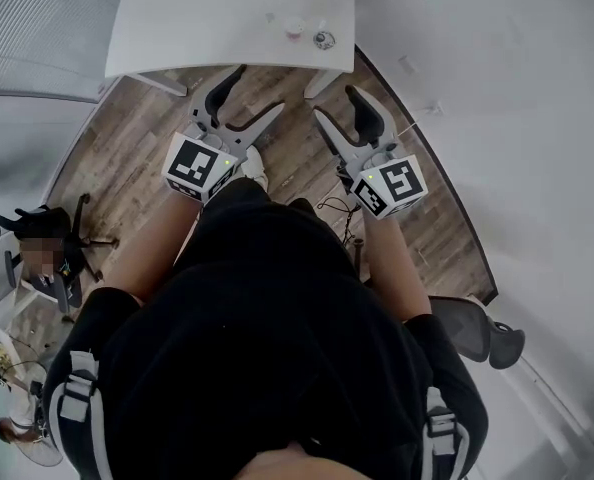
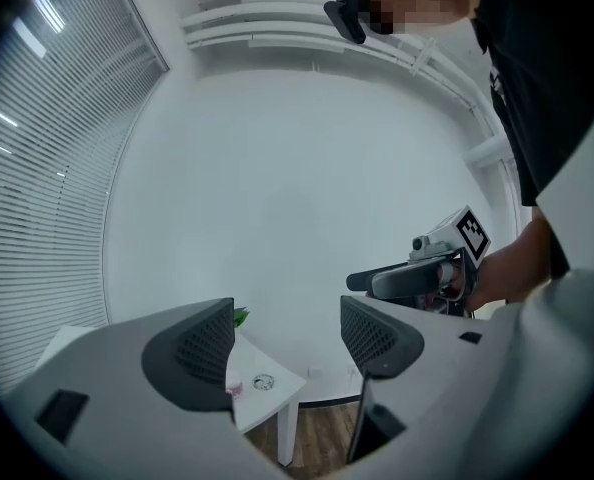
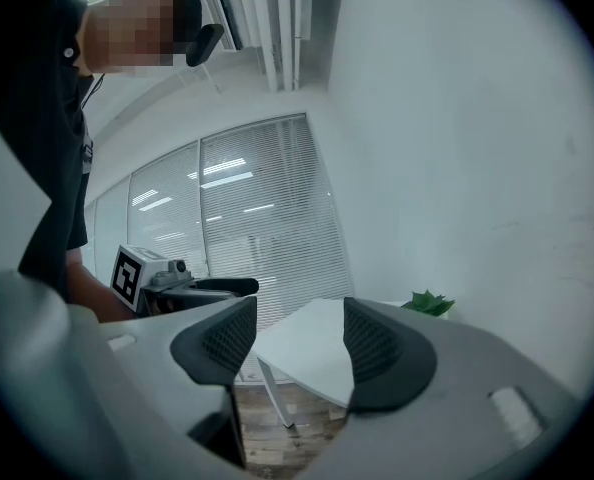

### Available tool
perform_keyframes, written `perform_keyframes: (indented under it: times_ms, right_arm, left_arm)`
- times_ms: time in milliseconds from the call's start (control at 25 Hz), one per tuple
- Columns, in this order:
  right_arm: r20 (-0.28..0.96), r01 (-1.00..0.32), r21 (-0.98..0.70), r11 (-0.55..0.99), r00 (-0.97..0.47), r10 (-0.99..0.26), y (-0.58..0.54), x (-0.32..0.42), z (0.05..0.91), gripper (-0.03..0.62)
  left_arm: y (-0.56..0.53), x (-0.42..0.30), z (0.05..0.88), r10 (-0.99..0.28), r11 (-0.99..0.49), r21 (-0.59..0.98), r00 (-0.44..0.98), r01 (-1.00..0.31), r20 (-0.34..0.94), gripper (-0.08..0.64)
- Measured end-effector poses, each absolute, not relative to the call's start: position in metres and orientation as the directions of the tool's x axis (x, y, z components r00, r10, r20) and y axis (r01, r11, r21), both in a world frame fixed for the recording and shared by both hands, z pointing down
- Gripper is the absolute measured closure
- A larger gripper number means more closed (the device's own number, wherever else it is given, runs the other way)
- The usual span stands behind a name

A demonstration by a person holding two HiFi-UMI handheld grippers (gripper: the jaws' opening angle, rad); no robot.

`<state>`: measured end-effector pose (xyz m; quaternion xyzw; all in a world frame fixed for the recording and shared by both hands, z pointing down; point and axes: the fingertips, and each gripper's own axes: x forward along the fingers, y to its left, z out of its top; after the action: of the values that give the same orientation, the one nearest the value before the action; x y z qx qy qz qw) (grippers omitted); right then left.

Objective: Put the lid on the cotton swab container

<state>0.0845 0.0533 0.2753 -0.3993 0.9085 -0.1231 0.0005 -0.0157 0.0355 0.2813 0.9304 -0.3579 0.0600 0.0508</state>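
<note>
— While the left gripper and right gripper hold their jaws wide apart and empty above the wood floor, what lies ahead?
— A pinkish container and a flat ringed lid, apart on the white bench; both tiny, indistinct.

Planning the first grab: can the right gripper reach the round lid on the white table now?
Probably not yet: the right gripper hangs open short of the table, but nothing blocks the lid.
</note>
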Motion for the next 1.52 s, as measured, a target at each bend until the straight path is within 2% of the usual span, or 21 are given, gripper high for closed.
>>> perform_keyframes:
  times_ms: [600, 1520]
  right_arm:
    - [0.148, -0.812, -0.265, 0.52, -0.567, -0.81, -0.039, 0.077, 0.305, 0.344]
    - [0.245, -0.748, -0.348, 0.565, -0.655, -0.715, -0.167, 0.123, 0.415, 0.365]
  left_arm:
    - [-0.056, -0.03, 0.328, -0.598, -0.775, 0.099, 0.776, -0.624, 0.201, 0.241]
    - [-0.161, 0.034, 0.453, -0.696, -0.653, 0.089, 0.642, -0.752, 0.321, 0.241]
